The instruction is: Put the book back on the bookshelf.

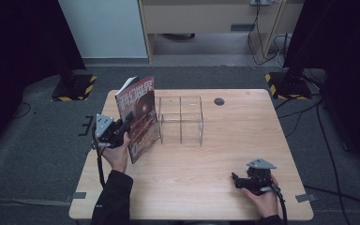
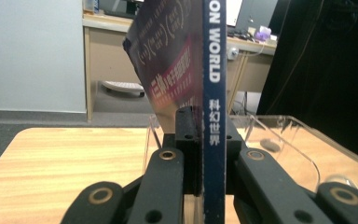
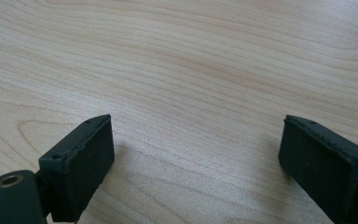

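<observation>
High view. We see a light wooden table (image 1: pixel 206 159) with a clear acrylic divider box (image 1: pixel 180 119) standing near its far middle; the box's walls are hard to trace against the wood, though one inner partition can be made out. Just left of the box a magazine (image 1: pixel 138 117) stands upright on its lower edge, tilted slightly, its red cover with large Chinese characters facing us. The left gripper (image 1: pixel 122 127) meets the magazine's near left edge; the jaw tips are hidden by the cover and by the hand behind them. The right gripper (image 1: pixel 236 180) rests low over the near right part of the table, well apart from box and magazine; here we cannot judge its jaw gap. Both forearms are cut off by the bottom edge.

Left gripper view. We look along the magazine's blue spine (image 2: pixel 214 116), printed "ON WORLD" with its first letters cut off at the top. The two jaws are clamped on the spine edge, one on each side. The cover text is blurred. The acrylic box (image 2: pixel 279 135) lies behind, partly hidden.

Right gripper view. The jaws stand wide apart, holding nothing, over bare wood grain (image 3: pixel 191 70); whether they touch it we cannot tell.
</observation>
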{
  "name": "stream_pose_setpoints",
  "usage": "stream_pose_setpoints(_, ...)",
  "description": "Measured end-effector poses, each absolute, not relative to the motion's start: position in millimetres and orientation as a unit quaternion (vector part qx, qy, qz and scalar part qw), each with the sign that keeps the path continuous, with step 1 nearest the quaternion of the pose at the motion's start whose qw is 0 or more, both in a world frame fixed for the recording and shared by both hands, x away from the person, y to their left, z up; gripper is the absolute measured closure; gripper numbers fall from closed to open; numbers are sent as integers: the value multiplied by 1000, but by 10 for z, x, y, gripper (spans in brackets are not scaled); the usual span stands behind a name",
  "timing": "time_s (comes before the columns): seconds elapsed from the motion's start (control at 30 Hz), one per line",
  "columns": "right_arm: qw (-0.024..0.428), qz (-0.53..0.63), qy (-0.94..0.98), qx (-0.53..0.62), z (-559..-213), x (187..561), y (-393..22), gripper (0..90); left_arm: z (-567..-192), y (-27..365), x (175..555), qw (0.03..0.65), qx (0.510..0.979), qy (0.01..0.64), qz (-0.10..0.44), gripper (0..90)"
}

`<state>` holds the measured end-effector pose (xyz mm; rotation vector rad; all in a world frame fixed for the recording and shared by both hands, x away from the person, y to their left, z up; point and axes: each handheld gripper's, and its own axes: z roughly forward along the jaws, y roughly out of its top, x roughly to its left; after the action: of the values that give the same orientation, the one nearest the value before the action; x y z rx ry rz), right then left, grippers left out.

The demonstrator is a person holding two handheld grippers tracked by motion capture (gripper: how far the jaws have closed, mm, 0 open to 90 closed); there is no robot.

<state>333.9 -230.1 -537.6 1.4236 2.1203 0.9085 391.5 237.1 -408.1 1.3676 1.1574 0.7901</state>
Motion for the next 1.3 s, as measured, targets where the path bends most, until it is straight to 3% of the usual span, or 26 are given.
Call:
stream_pose_setpoints(0.73, 213, 328, 765, 512, -5376, 3339, -2301, 105, -4316, 2582, 3373, 528, 622, 492, 304, 827)
stream_pose_setpoints(1.1, 213, 327, 765, 512, -5376, 3339, -2302, 105, -4156, 2590, 3444, 526, 614, 498, 313, 748)
stream_pose_setpoints(1.3, 213, 327, 765, 512, -5376, 3339, -2302, 105, -4126, 2586, 3516, 525, 614, 506, 301, 791)
